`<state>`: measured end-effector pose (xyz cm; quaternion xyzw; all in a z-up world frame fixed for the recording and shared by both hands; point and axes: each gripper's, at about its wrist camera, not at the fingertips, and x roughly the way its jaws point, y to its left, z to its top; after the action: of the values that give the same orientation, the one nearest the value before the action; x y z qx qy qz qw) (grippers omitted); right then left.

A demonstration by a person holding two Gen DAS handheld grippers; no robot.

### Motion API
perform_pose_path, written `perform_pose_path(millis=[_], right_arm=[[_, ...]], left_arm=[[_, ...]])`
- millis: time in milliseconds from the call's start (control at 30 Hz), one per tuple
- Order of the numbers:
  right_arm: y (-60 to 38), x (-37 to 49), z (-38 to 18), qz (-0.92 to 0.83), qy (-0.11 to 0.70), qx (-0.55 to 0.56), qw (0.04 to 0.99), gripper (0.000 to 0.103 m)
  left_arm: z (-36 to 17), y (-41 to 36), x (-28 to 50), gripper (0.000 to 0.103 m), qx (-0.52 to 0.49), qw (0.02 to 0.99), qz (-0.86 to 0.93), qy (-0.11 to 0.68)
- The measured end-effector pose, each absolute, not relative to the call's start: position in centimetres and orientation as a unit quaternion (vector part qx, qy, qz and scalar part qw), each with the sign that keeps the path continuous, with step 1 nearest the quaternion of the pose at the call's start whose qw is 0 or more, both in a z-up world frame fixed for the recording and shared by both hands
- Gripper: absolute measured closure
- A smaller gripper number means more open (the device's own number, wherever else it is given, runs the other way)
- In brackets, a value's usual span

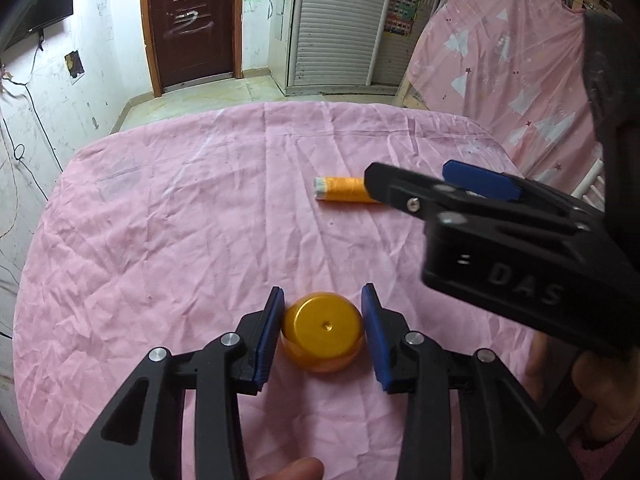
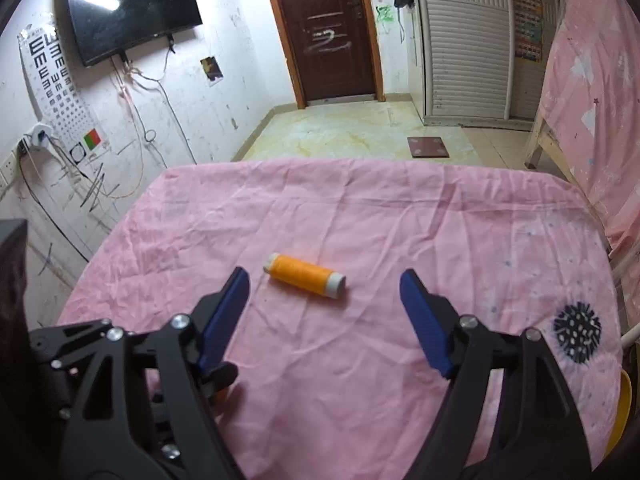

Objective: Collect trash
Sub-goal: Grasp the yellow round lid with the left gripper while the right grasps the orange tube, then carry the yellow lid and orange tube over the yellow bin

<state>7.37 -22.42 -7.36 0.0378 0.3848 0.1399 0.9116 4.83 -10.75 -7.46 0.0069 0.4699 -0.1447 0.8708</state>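
So far nothing looks collected: both pieces of trash in view lie on the bench covered with a wrinkled pink cloth [image 2: 400,216], and no bin or bag shows in either view, so I cannot say where they are meant to go. The left gripper [image 1: 323,326] straddles a small round orange jar with a gold screw lid [image 1: 323,330], which stands upright near the front edge of the bench; the left blue pad appears to touch the lid's side while the right pad stands just beside it with a sliver of gap, so the jaws are narrowed around the jar but not yet clamped on it, as far as the left wrist view lets me judge. The right gripper [image 2: 324,304] hangs with its jaws spread wide and empty, aimed at an orange spool of thread with white ends [image 2: 305,275], which lies on its side on the cloth just beyond the fingertips, apart from both pads. I judge the task to be at its start: two grasps are being set up, neither is complete, and lifting and carrying away remain for both. A black spiky patterned item [image 2: 577,331] sits at the right side of the cloth, untouched; whether it counts as trash I cannot tell.
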Motion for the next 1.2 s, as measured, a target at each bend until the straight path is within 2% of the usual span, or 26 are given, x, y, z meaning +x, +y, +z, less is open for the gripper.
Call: perform_pose_path(millis=[400,467,500,733,1200], right_arm=[[-19.7,9.3,-9.2,0.143,0.416,0.004,0.898,0.026],[-19.3,9.6,-9.3,0.146,0.420,0.001,0.896,0.030],[-19.3,9.8,-9.3,0.145,0.421,0.001,0.895,0.036],[-18.9,10.4,-9.6,0.137,0.431,-0.006,0.892,0.047],[-20.0,9.5,-8.4,0.139,0.408,0.015,0.902,0.048]], left_arm=[[-6.8,-7.9,5.0,0.070,-0.008,0.880,-0.127,0.458],[-6.8,-7.6,5.2,0.070,-0.010,0.880,-0.125,0.457],[-6.8,-7.4,5.2,0.070,-0.011,0.881,-0.125,0.457],[-6.8,-6.9,5.2,0.070,-0.013,0.882,-0.124,0.455],[-6.2,-7.2,4.4,0.070,-0.006,0.887,-0.114,0.447]])
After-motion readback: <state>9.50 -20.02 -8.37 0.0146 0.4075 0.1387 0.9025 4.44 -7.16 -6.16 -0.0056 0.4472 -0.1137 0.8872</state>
